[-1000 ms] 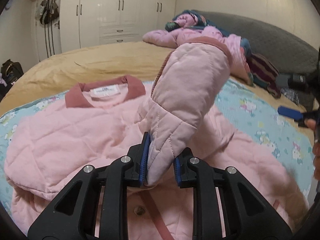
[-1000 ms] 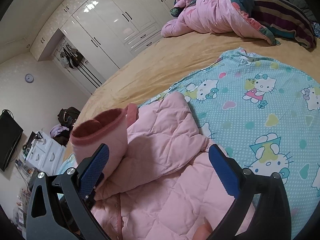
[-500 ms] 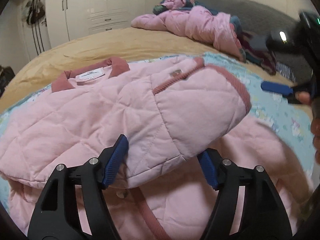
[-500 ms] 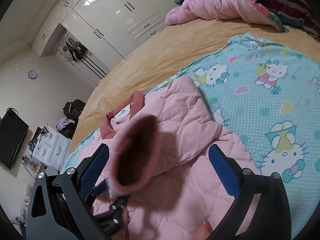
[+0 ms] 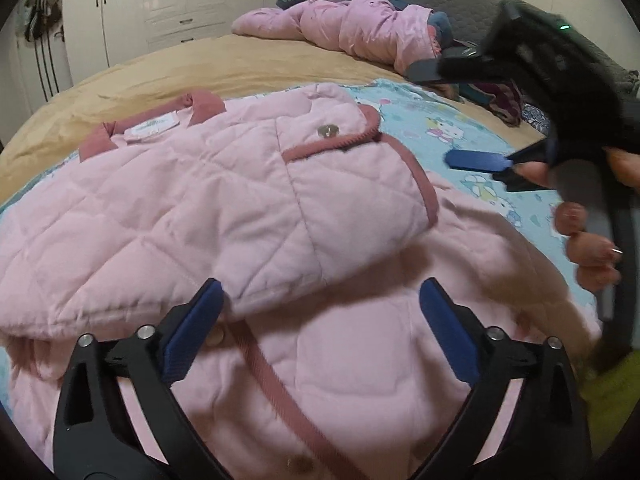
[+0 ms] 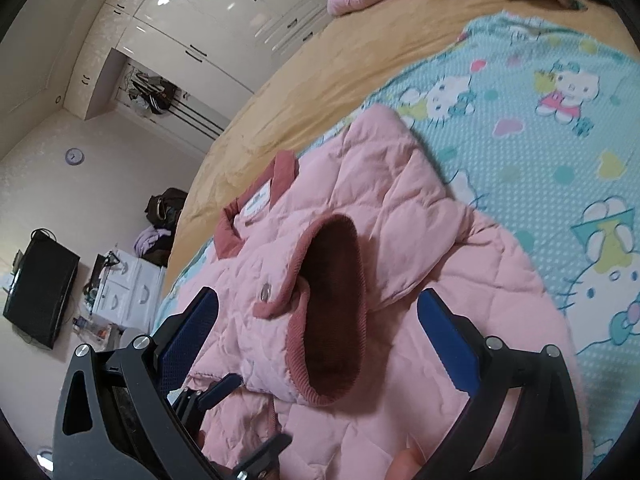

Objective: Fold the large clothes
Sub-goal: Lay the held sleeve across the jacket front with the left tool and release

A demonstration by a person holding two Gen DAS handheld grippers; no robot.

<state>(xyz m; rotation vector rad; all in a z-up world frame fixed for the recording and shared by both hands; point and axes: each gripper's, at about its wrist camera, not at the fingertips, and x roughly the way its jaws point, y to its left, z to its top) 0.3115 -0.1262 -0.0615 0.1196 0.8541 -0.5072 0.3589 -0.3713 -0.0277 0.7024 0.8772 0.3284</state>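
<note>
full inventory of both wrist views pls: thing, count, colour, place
quilted jacket: 1, pink with darker pink trim, spread on the cartoon sheet
folded sleeve: 1, pink, lying across the jacket body, cuff open toward the right wrist camera
cartoon sheet: 1, teal with cat print, under the jacket
bed cover: 1, tan, beyond the sheet
pile of clothes: 1, mostly pink, far end of the bed
wardrobe: 1, white, back wall
wall clock: 1, purple, wall
TV: 1, black, wall
drawer unit: 1, white, beside the TV
left gripper: 1, black with blue pads, open, over the jacket
right gripper: 1, black with blue pads, open
hand: 1, on the right gripper's handle
</note>
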